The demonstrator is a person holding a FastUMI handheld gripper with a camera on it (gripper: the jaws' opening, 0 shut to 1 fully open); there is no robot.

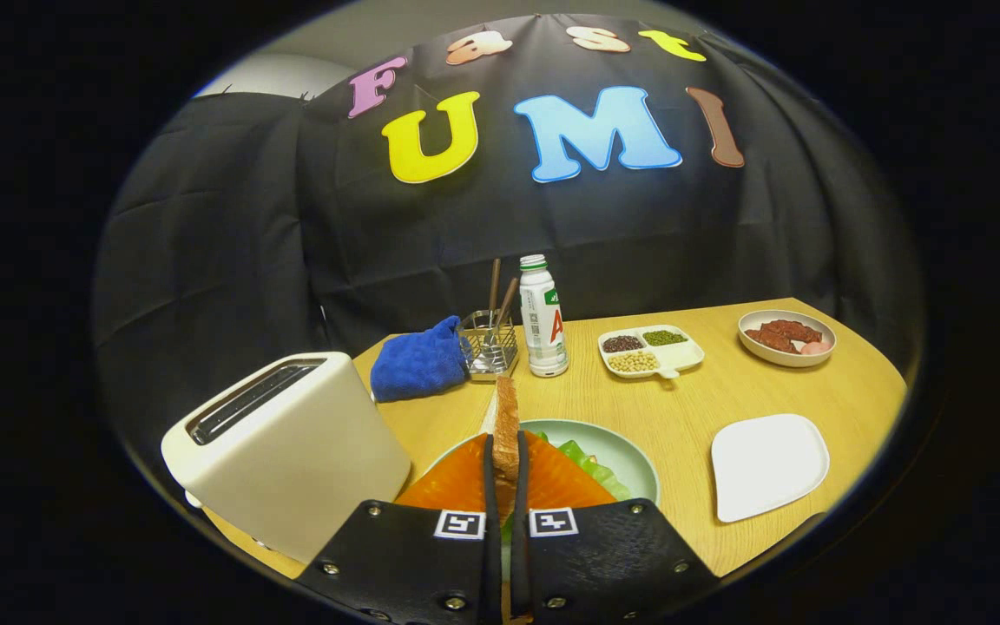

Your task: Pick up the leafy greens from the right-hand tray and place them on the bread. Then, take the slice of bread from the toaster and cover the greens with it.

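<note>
Gripper view: gripper [507, 486] clamps bread slice [506, 425] edge-on, both fingers pressing it, above green plate [634, 460] where leafy greens [587, 464] lie. Covering step, judging by this. Next: lower slice flat onto greens, beside toaster [292, 443].

Large red letter "A" on the white bottle [543, 317], its smaller label print too small to read
</note>
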